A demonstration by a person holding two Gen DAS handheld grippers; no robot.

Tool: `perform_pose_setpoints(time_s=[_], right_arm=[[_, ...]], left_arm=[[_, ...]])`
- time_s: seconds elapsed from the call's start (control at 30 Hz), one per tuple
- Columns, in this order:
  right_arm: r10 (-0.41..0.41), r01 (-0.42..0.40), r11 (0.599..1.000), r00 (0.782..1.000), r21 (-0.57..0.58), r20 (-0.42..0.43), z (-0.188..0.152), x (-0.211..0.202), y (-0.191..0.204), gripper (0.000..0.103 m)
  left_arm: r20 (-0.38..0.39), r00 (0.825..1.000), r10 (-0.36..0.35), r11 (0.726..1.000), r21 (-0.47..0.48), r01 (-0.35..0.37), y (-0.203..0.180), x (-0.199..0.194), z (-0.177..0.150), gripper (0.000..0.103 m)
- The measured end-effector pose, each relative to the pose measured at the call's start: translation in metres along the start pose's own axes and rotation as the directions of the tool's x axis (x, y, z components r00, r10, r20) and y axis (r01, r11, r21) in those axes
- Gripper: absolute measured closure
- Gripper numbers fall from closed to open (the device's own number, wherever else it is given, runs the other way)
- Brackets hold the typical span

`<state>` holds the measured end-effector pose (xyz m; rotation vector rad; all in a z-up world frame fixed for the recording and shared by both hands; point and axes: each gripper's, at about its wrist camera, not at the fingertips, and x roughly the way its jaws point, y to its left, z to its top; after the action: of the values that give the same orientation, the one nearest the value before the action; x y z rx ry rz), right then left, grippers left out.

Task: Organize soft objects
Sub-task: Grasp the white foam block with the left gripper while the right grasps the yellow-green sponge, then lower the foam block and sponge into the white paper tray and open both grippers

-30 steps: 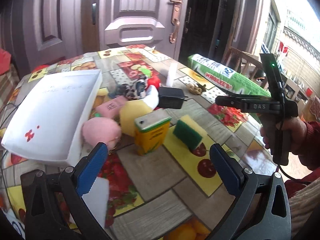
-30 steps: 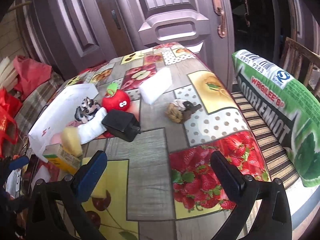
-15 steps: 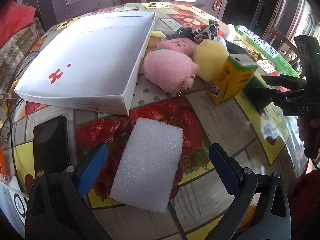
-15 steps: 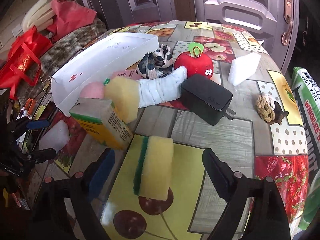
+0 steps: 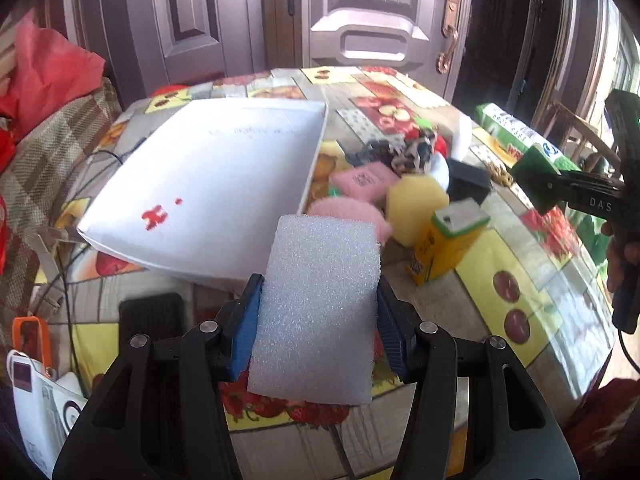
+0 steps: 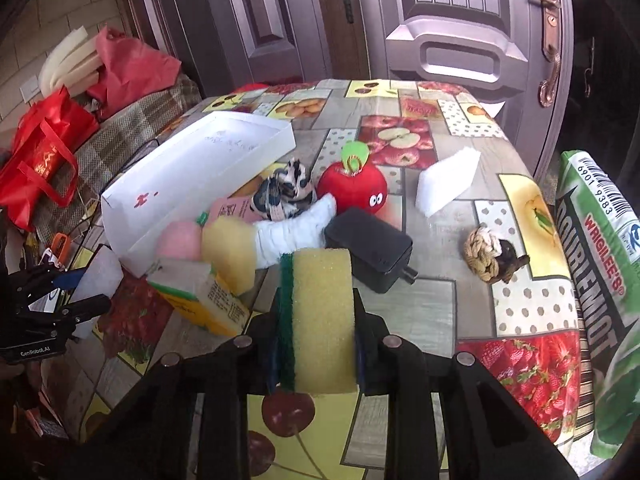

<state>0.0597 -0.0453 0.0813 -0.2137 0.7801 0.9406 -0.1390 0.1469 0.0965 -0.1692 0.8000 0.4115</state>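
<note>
- My left gripper point(image 5: 318, 330), low centre of the left view: jaws closing, blue pads pressed on both long edges of one white foam block point(image 5: 318, 308), which is held off the table point(image 6: 440, 304).
- My right gripper point(image 6: 316, 340), low centre of the right view: jaws closing narrow on one yellow-and-green sponge point(image 6: 320, 316), held upright, green face to the left.
- Both grippers point obliquely down at the table.
- One white box point(image 5: 208, 184), open, upper left of the left view.
- Beside its right wall, a cluster: one pink plush point(image 6: 180, 240), one yellow foam point(image 6: 230, 252), one carton point(image 6: 200, 296), one white sock point(image 6: 292, 228), one red apple toy point(image 6: 354, 188), one black adapter point(image 6: 368, 248).
- A second white foam block point(image 6: 446, 182) lies apart, right of the apple toy; one rope knot point(image 6: 488, 260) farther right.
</note>
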Motion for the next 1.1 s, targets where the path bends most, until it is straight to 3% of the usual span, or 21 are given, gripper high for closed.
perform_pose_setpoints(time_s=[0.17,0.33,0.53,0.7,1.1], right_arm=[[-0.003,0.001,1.000,0.980,0.013,0.198,0.053,-0.047,0.007,0.076],[0.050,-0.050,0.999,0.920,-0.012,0.390,0.108,-0.093,0.033,0.076],[0.145,-0.129,0.989,0.876,-0.067,0.459,0.141,-0.111,0.064,0.076],[0.208,-0.190,0.978,0.889,-0.086,0.407,0.142,-0.091,0.081,0.076],[0.267,-0.228,0.961,0.916,-0.159,0.300,0.147,-0.051,0.117,0.076]], left_arm=[[0.176,0.982,0.076,0.996,-0.055,-0.067,0.016,-0.045,0.070,0.049],[0.270,0.959,0.088,0.993,-0.103,-0.061,0.026,-0.078,0.119,0.049],[0.313,0.943,0.113,0.989,-0.125,-0.077,0.032,-0.093,0.137,0.049],[0.290,0.949,0.123,0.984,-0.157,-0.080,0.039,-0.086,0.131,0.049],[0.241,0.956,0.166,0.960,-0.261,-0.101,0.075,-0.066,0.118,0.049]])
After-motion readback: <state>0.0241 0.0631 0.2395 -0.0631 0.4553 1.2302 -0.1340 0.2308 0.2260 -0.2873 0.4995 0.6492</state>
